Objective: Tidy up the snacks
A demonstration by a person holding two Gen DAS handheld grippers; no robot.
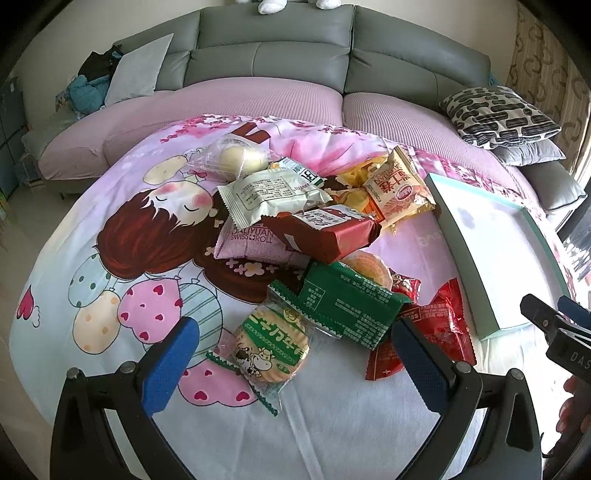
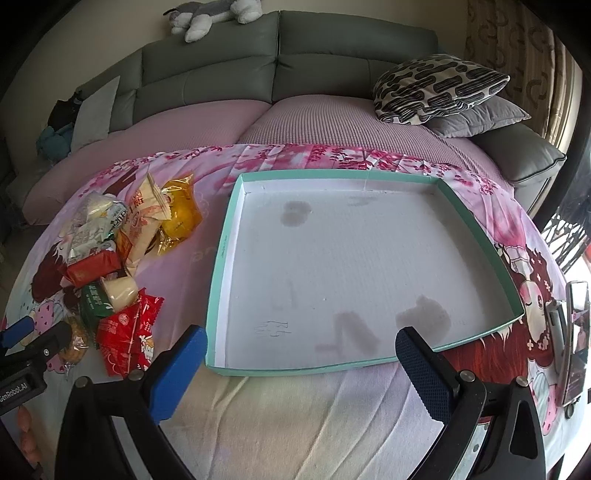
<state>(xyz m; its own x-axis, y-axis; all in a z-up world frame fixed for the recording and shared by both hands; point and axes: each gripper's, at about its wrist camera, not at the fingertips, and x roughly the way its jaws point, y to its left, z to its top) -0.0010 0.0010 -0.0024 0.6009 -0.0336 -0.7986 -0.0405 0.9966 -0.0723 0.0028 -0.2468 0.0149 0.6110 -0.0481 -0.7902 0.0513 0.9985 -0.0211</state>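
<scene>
A pile of wrapped snacks (image 1: 317,236) lies on a cartoon-print cloth. Nearest my left gripper (image 1: 295,347) are a round cookie pack with a cow (image 1: 271,347), a green pack (image 1: 347,306) and red packs (image 1: 439,332). My left gripper is open and empty, its blue pads either side of the cookie pack, just short of it. A shallow teal-rimmed tray (image 2: 221,258) with a white, stained floor lies right of the pile (image 2: 122,258) and holds nothing. My right gripper (image 2: 299,354) is open and empty at the tray's near edge. The tray also shows in the left view (image 1: 458,236).
A grey sofa with pink seat covers (image 1: 258,99) runs behind the table. Patterned and grey cushions (image 2: 439,88) sit at its right end. A phone on a stand (image 2: 576,339) is at the table's right edge. A plush toy (image 2: 207,16) lies on the sofa back.
</scene>
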